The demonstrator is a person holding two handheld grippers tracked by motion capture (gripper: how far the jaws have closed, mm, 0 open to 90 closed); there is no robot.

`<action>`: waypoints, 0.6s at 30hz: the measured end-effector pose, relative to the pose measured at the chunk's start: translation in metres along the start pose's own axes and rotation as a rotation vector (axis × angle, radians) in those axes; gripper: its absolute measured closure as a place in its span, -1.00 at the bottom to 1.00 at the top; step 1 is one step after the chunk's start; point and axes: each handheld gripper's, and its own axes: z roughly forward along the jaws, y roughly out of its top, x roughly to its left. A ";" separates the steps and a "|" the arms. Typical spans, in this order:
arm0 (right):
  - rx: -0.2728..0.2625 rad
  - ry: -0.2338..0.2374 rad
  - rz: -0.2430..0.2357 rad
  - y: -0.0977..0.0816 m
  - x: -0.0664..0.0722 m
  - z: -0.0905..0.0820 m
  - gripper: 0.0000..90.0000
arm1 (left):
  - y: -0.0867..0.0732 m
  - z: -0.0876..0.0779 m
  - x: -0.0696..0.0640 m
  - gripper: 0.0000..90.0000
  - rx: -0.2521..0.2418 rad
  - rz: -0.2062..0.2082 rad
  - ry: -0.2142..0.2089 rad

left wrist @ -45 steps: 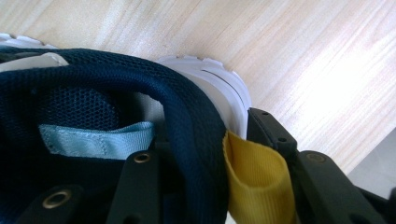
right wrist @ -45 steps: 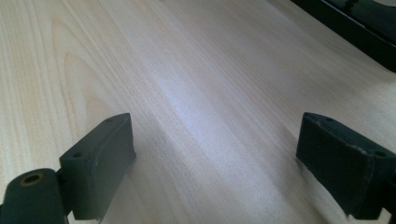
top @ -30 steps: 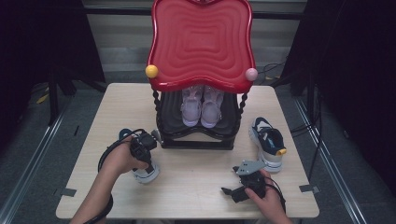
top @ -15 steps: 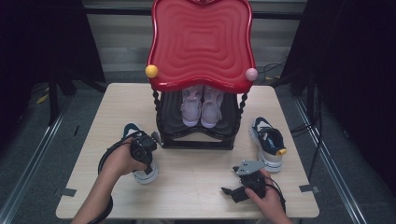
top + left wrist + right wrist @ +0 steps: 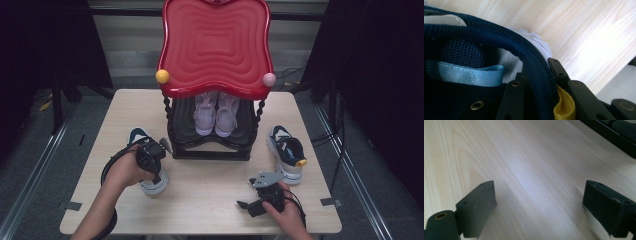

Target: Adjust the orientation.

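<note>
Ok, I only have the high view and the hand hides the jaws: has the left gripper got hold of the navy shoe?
Observer: Yes. The left gripper has just been closing and is shut on the navy shoe at its padded collar, one jaw inside, one outside.
Operator: Anything else caught there?
Observer: A yellow loop sits between the collar and the outer jaw.
Operator: And the right gripper?
Observer: The right gripper is open, with bare table between its jaws.
</note>
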 end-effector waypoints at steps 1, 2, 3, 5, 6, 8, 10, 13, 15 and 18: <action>0.000 0.000 0.000 0.000 0.000 0.000 -0.76 | 0.000 -0.003 0.001 0.70 0.011 0.017 0.000; 0.000 0.000 0.000 0.000 0.000 0.000 -0.76 | 0.000 -0.004 0.000 0.70 0.001 0.005 -0.003; 0.000 0.000 0.000 0.000 0.000 0.000 -0.76 | 0.000 -0.006 0.000 0.70 0.006 0.005 -0.003; 0.000 0.000 0.000 0.000 0.000 0.000 -0.76 | 0.000 -0.009 -0.001 0.70 0.007 0.008 -0.002; -0.002 -0.002 -0.003 0.000 0.000 0.000 -0.76 | 0.000 -0.011 -0.001 0.70 0.010 0.005 -0.006; -0.002 -0.002 -0.002 0.000 0.000 0.000 -0.76 | 0.000 -0.014 -0.001 0.70 0.008 0.006 -0.013; -0.001 -0.001 -0.002 0.000 0.000 0.000 -0.76 | 0.001 -0.018 0.000 0.70 0.014 0.013 -0.016; -0.002 -0.002 -0.003 0.000 0.000 0.000 -0.76 | 0.001 -0.026 0.000 0.70 0.018 0.012 -0.004; -0.001 0.000 0.000 0.000 0.000 0.000 -0.76 | 0.001 -0.032 0.000 0.70 0.015 0.015 -0.004; -0.001 -0.001 -0.002 0.000 0.000 0.000 -0.76 | 0.001 -0.041 0.001 0.70 0.025 0.036 0.001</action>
